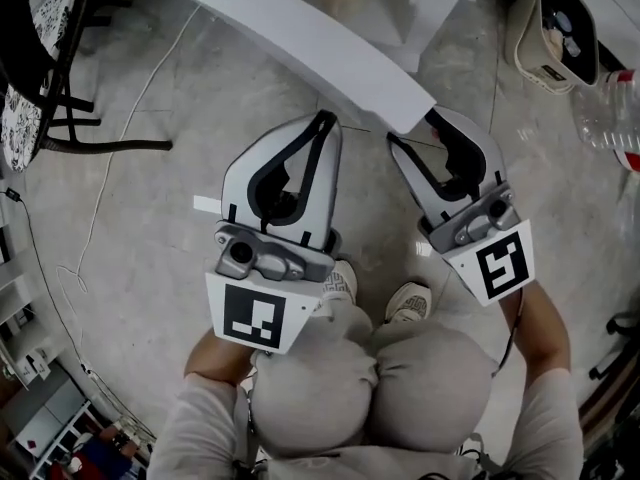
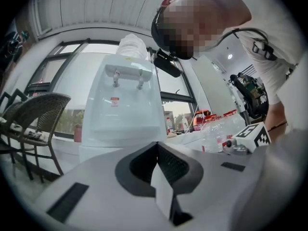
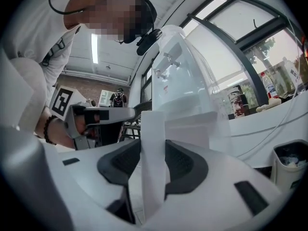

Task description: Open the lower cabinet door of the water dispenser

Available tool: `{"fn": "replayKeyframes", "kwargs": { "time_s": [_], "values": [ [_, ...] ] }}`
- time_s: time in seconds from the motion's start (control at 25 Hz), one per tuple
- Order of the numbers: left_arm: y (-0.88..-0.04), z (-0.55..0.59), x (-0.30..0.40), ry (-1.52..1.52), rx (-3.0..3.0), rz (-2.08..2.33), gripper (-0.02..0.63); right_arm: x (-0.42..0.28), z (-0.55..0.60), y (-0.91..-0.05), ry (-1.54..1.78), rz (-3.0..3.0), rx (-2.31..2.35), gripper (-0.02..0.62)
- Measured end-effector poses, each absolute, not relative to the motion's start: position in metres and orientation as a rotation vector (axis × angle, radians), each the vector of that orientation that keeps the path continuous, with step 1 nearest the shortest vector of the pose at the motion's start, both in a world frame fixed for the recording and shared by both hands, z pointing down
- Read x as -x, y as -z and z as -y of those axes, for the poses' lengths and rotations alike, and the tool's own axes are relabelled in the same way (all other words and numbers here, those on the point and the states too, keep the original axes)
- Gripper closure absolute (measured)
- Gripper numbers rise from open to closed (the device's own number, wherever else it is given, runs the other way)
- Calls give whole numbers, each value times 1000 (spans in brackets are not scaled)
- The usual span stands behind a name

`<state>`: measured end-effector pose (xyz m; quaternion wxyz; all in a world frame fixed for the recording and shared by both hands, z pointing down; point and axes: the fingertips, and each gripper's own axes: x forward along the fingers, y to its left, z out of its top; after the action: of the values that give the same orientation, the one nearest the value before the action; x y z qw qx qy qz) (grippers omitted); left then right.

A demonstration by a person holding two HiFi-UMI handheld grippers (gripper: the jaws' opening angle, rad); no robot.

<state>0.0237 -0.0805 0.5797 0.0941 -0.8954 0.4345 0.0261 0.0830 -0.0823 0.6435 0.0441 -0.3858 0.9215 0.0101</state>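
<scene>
The only bold print is on the tools themselves. Each carries a marker cube (image 1: 253, 316) with a black-and-white square pattern and no words. A small red label (image 2: 114, 100) sits on the front of the water dispenser (image 2: 122, 105), just under its two taps, too small to read. The clear bottles (image 2: 216, 129) at the dispenser's 3 o'clock side wear red bands, and their wording is just as unreadable.

Seen from above, the cabinet door (image 1: 310, 43) is a white panel slanting from 11 o'clock down to the middle of the grey floor (image 1: 150, 168). It stands out at an angle from the dispenser. Its free edge runs between the jaws of the right tool (image 1: 415, 128), and the black pads press on it from both sides. The left tool (image 1: 325, 118) hangs just beside that, at its 9 o'clock. Its jaws meet at the tips with nothing held. The tips lie close to the door's edge, but I cannot tell whether they touch it.

A dark chair (image 1: 40, 58) stands at 10 o'clock, with a thin cable (image 1: 100, 198) trailing over the floor below it. A pale bin (image 1: 555, 33) sits at 1 o'clock, and more bottles lie below it by the right edge. The person crouches right behind the tools, knees bent, shoes (image 1: 408, 303) near 6 o'clock.
</scene>
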Motion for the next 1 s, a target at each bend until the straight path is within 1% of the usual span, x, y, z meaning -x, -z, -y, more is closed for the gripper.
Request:
{"fn": "replayKeyframes", "kwargs": {
  "time_s": [0.32,0.6,0.84,1.0],
  "values": [
    [-573,67,29,-56,2582,-1474,604,-21,43,-642,8,-2937,957,425],
    [-571,55,103,-18,2491,-1631,604,44,28,-643,52,-2999,775,408],
    [-565,41,151,-19,2429,-1747,604,92,18,-639,81,-3026,642,436],
    [-560,34,165,-20,2389,-1778,604,113,17,-641,91,-3030,581,446]
  ]
}}
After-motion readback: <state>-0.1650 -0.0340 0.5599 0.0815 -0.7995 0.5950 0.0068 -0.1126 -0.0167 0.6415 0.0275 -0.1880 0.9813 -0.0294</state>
